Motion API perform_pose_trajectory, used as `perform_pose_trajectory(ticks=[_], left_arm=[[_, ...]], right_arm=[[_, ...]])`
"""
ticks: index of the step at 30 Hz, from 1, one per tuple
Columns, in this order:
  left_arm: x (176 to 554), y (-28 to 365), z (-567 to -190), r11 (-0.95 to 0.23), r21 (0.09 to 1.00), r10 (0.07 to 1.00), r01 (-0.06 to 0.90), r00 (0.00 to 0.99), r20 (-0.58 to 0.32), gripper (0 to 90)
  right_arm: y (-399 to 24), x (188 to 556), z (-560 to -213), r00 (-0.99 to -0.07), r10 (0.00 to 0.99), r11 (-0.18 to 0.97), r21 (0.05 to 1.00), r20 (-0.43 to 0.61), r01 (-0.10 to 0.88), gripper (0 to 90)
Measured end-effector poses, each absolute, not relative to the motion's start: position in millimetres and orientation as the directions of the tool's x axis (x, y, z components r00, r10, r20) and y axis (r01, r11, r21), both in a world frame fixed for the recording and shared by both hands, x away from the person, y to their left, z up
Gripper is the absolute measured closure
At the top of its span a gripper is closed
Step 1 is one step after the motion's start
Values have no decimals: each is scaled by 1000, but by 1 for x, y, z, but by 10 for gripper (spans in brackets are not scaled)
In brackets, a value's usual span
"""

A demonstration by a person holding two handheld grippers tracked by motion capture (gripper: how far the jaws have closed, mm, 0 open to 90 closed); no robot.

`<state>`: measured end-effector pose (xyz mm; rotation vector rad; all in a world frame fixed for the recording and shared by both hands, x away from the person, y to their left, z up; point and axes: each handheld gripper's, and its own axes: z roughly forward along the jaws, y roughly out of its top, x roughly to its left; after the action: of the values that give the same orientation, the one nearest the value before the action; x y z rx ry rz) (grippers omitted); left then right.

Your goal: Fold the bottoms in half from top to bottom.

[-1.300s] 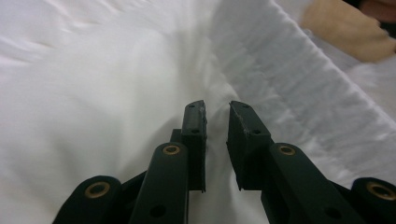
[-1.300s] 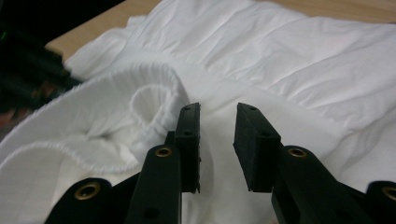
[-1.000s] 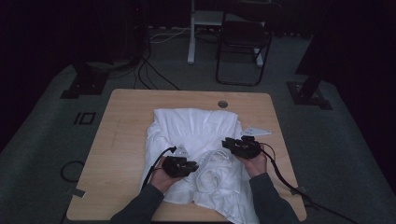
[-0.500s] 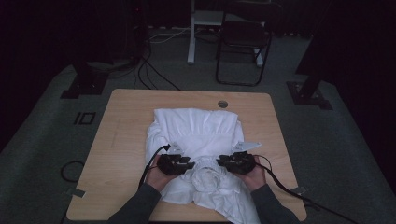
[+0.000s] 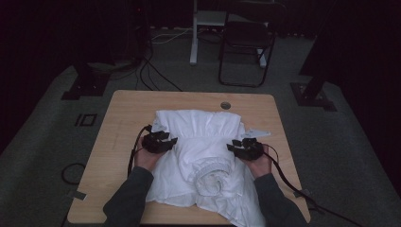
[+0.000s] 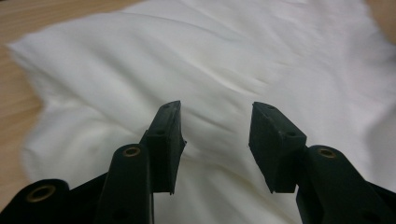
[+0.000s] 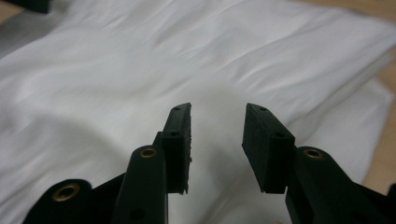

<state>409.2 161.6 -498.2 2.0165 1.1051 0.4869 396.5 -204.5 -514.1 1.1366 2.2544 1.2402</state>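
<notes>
A white cloth [image 5: 203, 142] lies crumpled on the wooden table [image 5: 132, 113], with a rolled bunch [image 5: 213, 177] near its front. My left gripper [image 5: 158, 142] hovers at the cloth's left edge. In the left gripper view it [image 6: 215, 109] is open over the smooth white cloth [image 6: 233, 56]. My right gripper [image 5: 246, 149] is at the cloth's right side. In the right gripper view it [image 7: 217, 109] is open above the folds of the cloth [image 7: 140, 70]. Both pairs of jaws have just been opening, with nothing between them.
A round cable hole [image 5: 225, 105] sits at the table's far edge, and a small white flap [image 5: 257, 133] pokes out right of the cloth. Beyond the table stand a folding chair [image 5: 246, 42], a white post [image 5: 194, 33] and floor cables [image 5: 156, 71].
My left gripper has moved left and away from the middle bunch to the cloth's left edge. The right gripper dipped nearer, then returned to the right side. Both jaws stand wider.
</notes>
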Motion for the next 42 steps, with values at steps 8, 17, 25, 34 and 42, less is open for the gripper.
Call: perform_pose_trajectory(ticks=[8,17,25,34,42], left_arm=[[448,157,-531,-321,726,863,609,503,-40,588],[423,163,-551,-342,732,852,589,524,-23,657],[396,169,-536,-346,741,840,575,542,-28,560],[454,200,-502,-134,782,934,609,342,-105,304],[490,200,-535,-119,664,957,738,264,-121,252]], right_arm=[[-187,458,-522,-538,838,264,793,94,549,586],[-186,452,-554,-504,860,298,725,77,621,754],[-200,425,-548,-540,833,317,695,121,645,690],[-221,460,-511,-434,891,163,798,134,580,346],[-217,504,-536,-355,920,139,714,163,687,257]])
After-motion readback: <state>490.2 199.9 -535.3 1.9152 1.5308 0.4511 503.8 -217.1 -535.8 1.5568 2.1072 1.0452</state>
